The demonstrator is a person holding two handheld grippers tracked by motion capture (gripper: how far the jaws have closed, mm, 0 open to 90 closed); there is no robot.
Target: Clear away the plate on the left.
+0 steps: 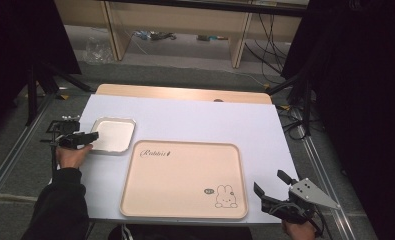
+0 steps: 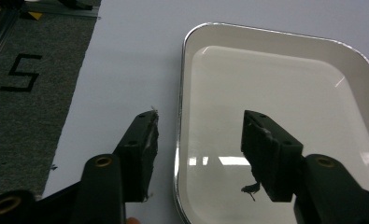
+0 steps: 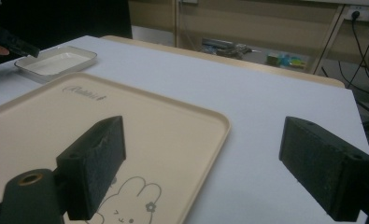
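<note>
A small white tray with a metal rim [image 1: 114, 134] lies at the table's left. My left gripper [image 1: 92, 136] is at its left edge and stands open. Its jaws straddle that tray's rim [image 2: 179, 93], one over the white table sheet and one over the empty tray floor. My left gripper [image 2: 200, 122] holds nothing. A large beige tray [image 1: 180, 175] with a rabbit drawing [image 1: 226, 196] lies front and centre, empty. My right gripper [image 1: 268, 181] is open at the table's front right corner, just off the beige tray [image 3: 126, 112]. Nothing sits between the jaws of my right gripper [image 3: 203, 135].
A white sheet [image 1: 195, 120] covers the table, with a wooden edge [image 1: 185, 92] at the back. Grey floor with a "5" mark [image 2: 21, 72] lies left of the table. Black stands [image 1: 37, 87] and cables [image 1: 285, 107] flank it. The small tray [image 3: 56, 60] shows far left.
</note>
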